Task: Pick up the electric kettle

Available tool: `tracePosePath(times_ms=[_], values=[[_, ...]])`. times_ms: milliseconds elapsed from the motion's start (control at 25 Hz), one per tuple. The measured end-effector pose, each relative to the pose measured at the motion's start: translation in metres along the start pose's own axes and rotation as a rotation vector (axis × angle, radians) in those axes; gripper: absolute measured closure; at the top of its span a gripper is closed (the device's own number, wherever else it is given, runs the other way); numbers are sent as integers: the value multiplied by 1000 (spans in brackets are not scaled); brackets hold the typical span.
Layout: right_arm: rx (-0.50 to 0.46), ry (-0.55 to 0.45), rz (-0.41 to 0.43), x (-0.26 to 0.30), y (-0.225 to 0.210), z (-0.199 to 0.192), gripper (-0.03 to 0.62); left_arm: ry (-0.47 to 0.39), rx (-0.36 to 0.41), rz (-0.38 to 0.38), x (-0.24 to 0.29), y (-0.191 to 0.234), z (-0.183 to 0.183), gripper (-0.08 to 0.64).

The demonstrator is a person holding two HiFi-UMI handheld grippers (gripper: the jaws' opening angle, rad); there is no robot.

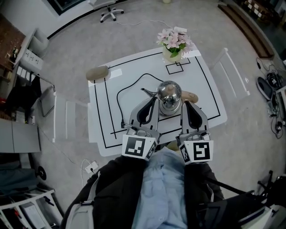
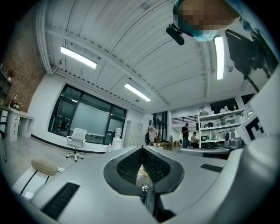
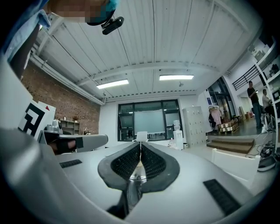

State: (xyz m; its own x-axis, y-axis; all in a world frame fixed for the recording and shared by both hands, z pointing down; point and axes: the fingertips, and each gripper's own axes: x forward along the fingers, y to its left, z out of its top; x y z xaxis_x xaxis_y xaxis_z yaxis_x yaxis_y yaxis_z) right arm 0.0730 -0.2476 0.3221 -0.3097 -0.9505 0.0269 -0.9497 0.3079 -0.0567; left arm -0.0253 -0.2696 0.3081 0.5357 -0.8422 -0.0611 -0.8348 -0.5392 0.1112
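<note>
Kettle [image 1: 169, 95]: shiny steel, round body with a domed lid, thin curved spout, tan wood-coloured handle. It is at the middle of the table [image 1: 206, 91], a bit toward the near edge. From above I cannot tell if it rests on the top.

Its spout points to the table's left side and its handle to the right side. The long axis, spout to handle, runs across the table parallel to the near edge.

A black cord [image 1: 119, 95] loops over the table's left half from near the kettle. It ends close to the near-left part of the table.

The table is white with black lines taped on it.

The only container is a vase [image 1: 172, 55] at the table's far edge, holding pink flowers [image 1: 174, 39].

A beige stool [image 1: 97, 73] stands at the table's far-left corner. A white office chair [image 1: 110, 10] is well beyond the far edge.

The left gripper [image 1: 154, 100] [image 2: 141, 151] comes in over the table's near edge, jaws pressed together with nothing pinched between them. Its tip is just beside the kettle, under the spout.

The right gripper [image 1: 183, 103] [image 3: 140, 146] also comes in over the near edge, jaws pressed together and empty, tip just beside the kettle below the handle.

I cannot tell whether either tip touches the kettle.
</note>
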Motion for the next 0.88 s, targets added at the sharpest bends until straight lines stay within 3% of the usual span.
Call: tracePosePath(times_ms=[320,560,680,880], values=[[24,43,16,8,-12,-9,574,37,-15,40,5,2,-11,552],[60,75,-12,8,-21,-36,574,92,-74,71,1,10,-47,552],[62,87,-29,8,-26,-50,574,112,-62,94,-1,16,-57,552],[90,168,-47,8,-31,-88,574,159,-105,120,-2,24,-83,552]])
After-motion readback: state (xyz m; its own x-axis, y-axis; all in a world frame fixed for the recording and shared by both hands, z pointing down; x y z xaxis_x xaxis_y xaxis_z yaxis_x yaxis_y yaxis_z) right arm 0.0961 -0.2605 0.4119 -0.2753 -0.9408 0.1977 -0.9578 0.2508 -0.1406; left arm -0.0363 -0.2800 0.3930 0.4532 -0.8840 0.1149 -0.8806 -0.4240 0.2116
